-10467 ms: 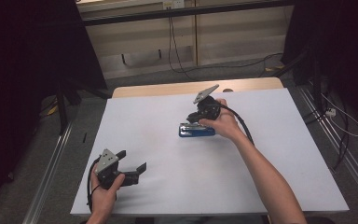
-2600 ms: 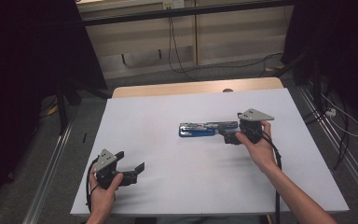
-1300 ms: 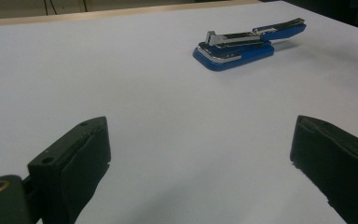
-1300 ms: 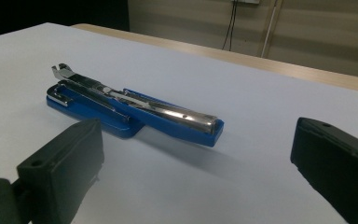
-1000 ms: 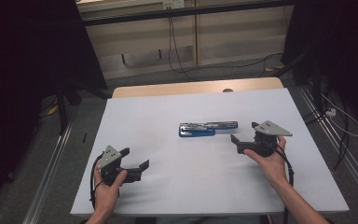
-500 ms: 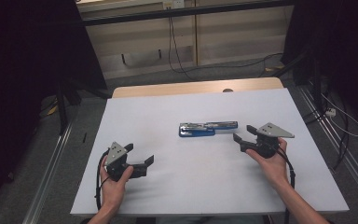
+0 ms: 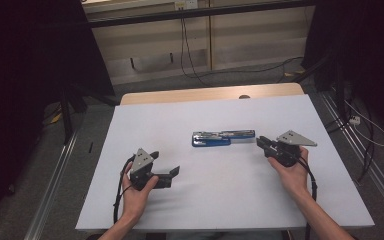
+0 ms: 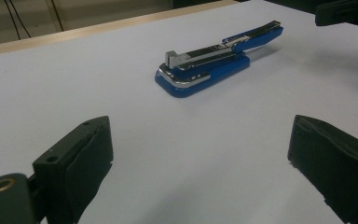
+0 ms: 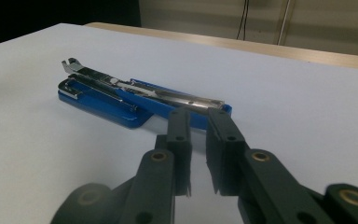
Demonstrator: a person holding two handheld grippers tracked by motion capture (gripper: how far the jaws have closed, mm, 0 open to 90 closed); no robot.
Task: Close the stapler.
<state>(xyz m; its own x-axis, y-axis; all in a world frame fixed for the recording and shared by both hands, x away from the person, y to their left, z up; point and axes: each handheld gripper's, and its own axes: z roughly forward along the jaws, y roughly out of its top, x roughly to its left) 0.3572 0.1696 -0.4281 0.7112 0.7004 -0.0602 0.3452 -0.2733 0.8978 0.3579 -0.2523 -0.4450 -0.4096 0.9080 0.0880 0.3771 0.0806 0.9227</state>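
A blue stapler [image 7: 223, 138] lies opened out flat in the middle of the white table [image 7: 220, 200], chrome magazine facing up. My left gripper [image 7: 170, 176] is at the near left, open and empty, and points at the stapler [image 8: 214, 63] from a distance. In its own view the left gripper [image 8: 200, 140] has its jaws spread wide over bare table. My right gripper [image 7: 261, 141] sits just right of the stapler's right end. Its jaws have just been closing with nothing between them. The right gripper [image 9: 199, 114] now shows only a slim gap, just short of the stapler [image 9: 135, 98].
A wooden strip [image 7: 205, 95] runs along the table's far edge. Cables [image 7: 190, 60] trail over the floor beyond it, and metal rails [image 7: 55, 190] flank the table. The right gripper [image 8: 345, 11] shows at the top right of the left gripper view.
My left hand has moved right and a little farther onto the table, toward the stapler. The right gripper's jaws went from wide apart to nearly together; that hand stayed put.
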